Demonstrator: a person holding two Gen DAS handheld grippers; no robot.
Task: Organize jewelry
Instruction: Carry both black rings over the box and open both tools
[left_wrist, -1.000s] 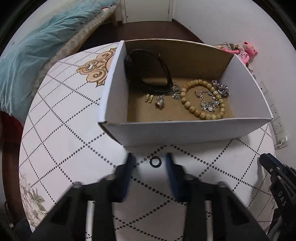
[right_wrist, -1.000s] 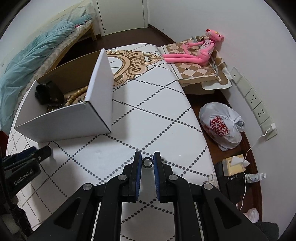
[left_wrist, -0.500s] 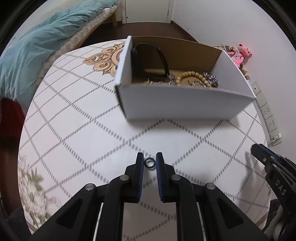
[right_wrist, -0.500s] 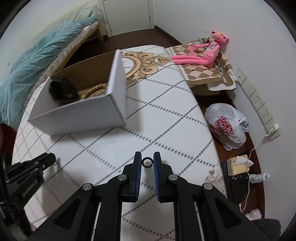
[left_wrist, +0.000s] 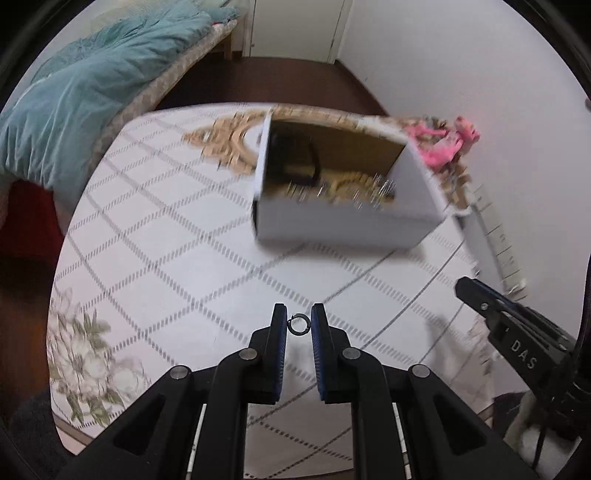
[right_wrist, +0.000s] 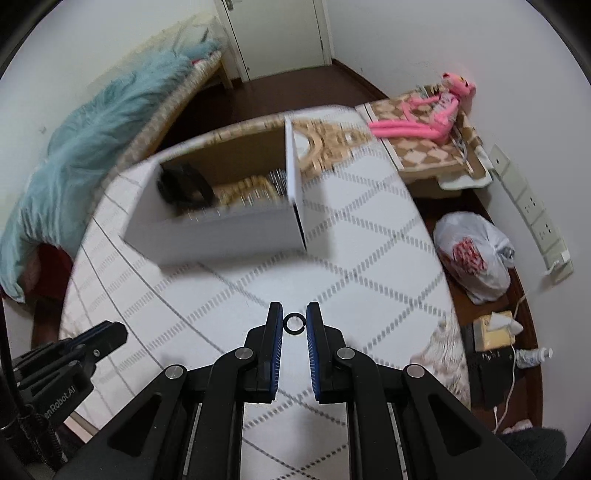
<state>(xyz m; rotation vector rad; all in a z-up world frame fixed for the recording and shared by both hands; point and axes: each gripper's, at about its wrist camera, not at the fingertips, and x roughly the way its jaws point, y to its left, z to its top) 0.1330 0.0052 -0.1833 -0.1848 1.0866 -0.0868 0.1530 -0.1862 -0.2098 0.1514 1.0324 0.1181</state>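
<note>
My left gripper (left_wrist: 298, 325) is shut on a small black ring (left_wrist: 298, 324) and holds it above the table. My right gripper (right_wrist: 294, 323) is shut on another small black ring (right_wrist: 294, 322), also held above the table. A white cardboard box (left_wrist: 343, 225) stands farther back; it also shows in the right wrist view (right_wrist: 221, 236). Inside it lie a black band (right_wrist: 184, 184), a wooden bead bracelet (right_wrist: 255, 186) and silver pieces. The picture is blurred by motion.
The round table (left_wrist: 166, 258) has a white diamond-pattern cloth. A bed with a teal blanket (left_wrist: 92, 92) is at the left. A pink plush toy (right_wrist: 424, 114), a white plastic bag (right_wrist: 472, 254) and wall sockets are at the right.
My left gripper closed on the ring that lay on the table and lifted it. Both grippers have drawn back and up from the box, each holding its ring.
</note>
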